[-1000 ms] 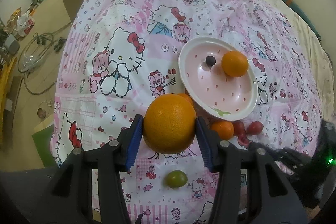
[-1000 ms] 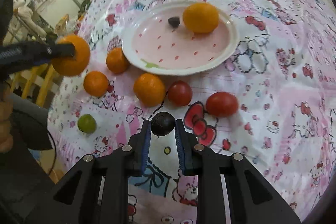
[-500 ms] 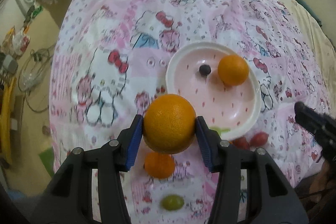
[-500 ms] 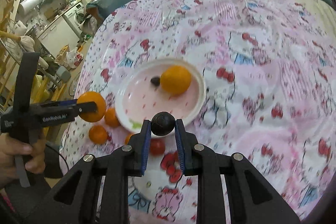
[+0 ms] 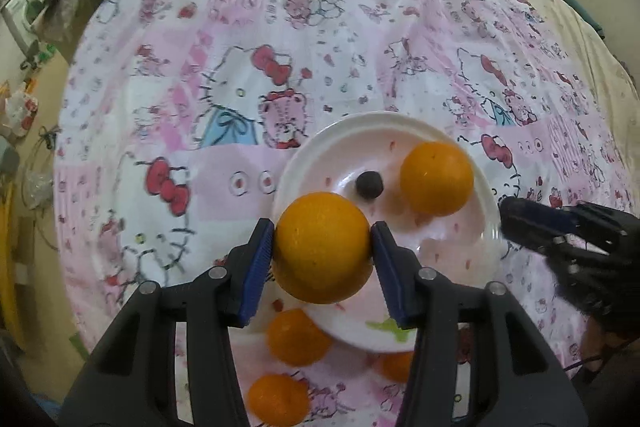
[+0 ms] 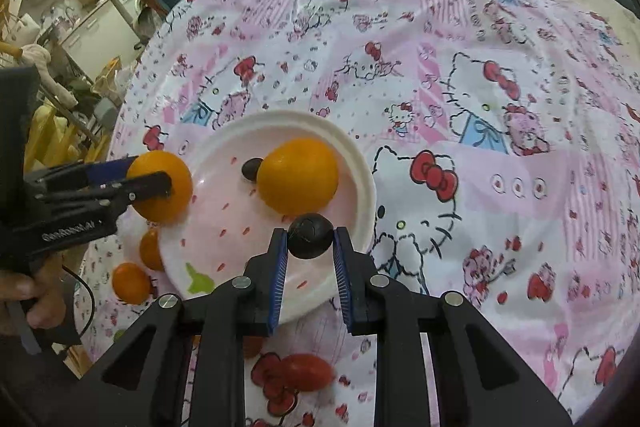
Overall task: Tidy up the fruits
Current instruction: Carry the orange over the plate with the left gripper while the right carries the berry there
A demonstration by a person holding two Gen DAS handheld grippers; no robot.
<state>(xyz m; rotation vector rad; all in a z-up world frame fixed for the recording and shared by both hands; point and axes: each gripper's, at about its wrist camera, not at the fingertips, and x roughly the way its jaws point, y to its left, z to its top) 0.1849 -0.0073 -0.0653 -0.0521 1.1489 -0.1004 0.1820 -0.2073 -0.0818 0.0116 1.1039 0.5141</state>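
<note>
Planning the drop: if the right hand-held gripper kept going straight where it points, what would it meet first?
Probably the plate, near its rim beside the orange already on it; depth is unclear. It holds a dark fruit.

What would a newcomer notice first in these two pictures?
First, the large orange clamped in the left gripper above the near edge of the pink plate. Next, the small dark fruit pinched in the right gripper over the plate's rim. On the plate lie another orange and a dark berry.
</note>
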